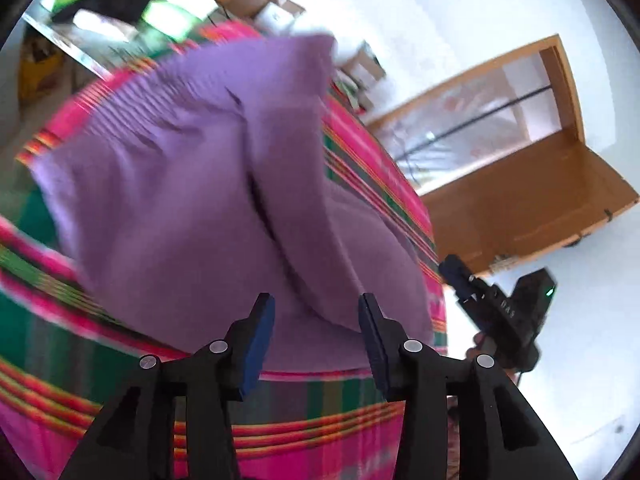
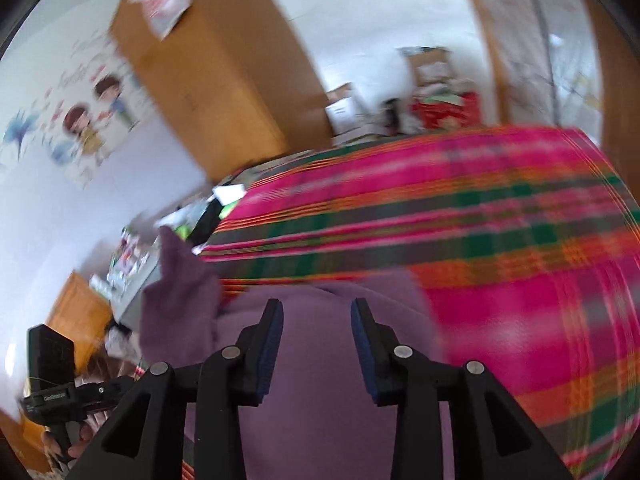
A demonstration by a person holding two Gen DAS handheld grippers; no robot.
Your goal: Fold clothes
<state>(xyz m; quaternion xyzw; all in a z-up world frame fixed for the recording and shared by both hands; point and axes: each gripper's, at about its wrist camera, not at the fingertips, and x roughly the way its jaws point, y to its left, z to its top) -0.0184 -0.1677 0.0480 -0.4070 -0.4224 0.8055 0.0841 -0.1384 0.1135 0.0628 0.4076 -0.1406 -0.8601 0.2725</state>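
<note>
Purple garment point(image 1: 192, 184) lies bunched on the plaid bed cover point(image 1: 48, 344). Left gripper point(image 1: 316, 344) and right gripper point(image 2: 316, 344): jaws apart, holding nothing. I'd find clean edges before regripping.

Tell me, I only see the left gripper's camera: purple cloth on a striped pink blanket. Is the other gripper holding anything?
Observer: No. The right gripper has its jaws apart over the purple cloth, and nothing is pinched between them.
Operator: Is there anything on the walls that I'm missing?
Observer: Yes, cartoon children stickers are on a white wall, beside a wooden wardrobe.
Operator: Is all the cloth lying flat?
Observer: Not all of it. One purple flap sticks up at the cloth's left edge in the right camera.
</note>
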